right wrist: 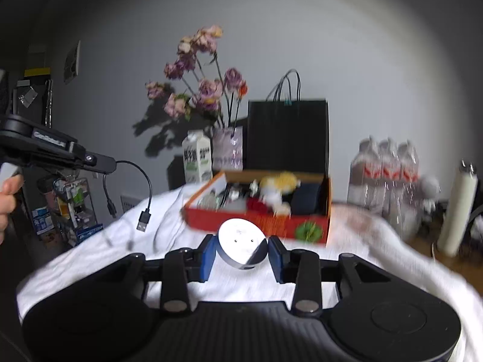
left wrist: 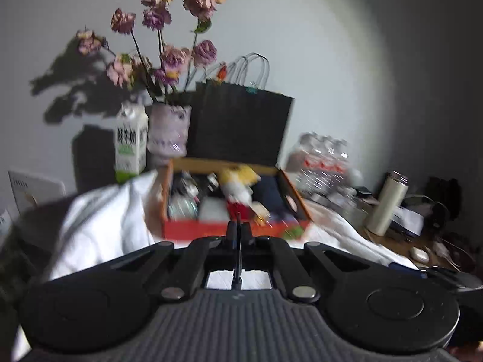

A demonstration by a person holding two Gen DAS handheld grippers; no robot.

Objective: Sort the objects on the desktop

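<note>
The right gripper (right wrist: 242, 255) is clamped on a round white device (right wrist: 242, 246); the left gripper (right wrist: 113, 163) is pinched on a black cable (right wrist: 142, 187). Both items are held above the white-covered desk, short of the orange box (right wrist: 314, 232). Step: transport. Next: release each inside the box.

Wooden desk (left wrist: 392, 241), rumpled white cloth (right wrist: 271, 283), orange box (right wrist: 256, 226) on cloth
</note>
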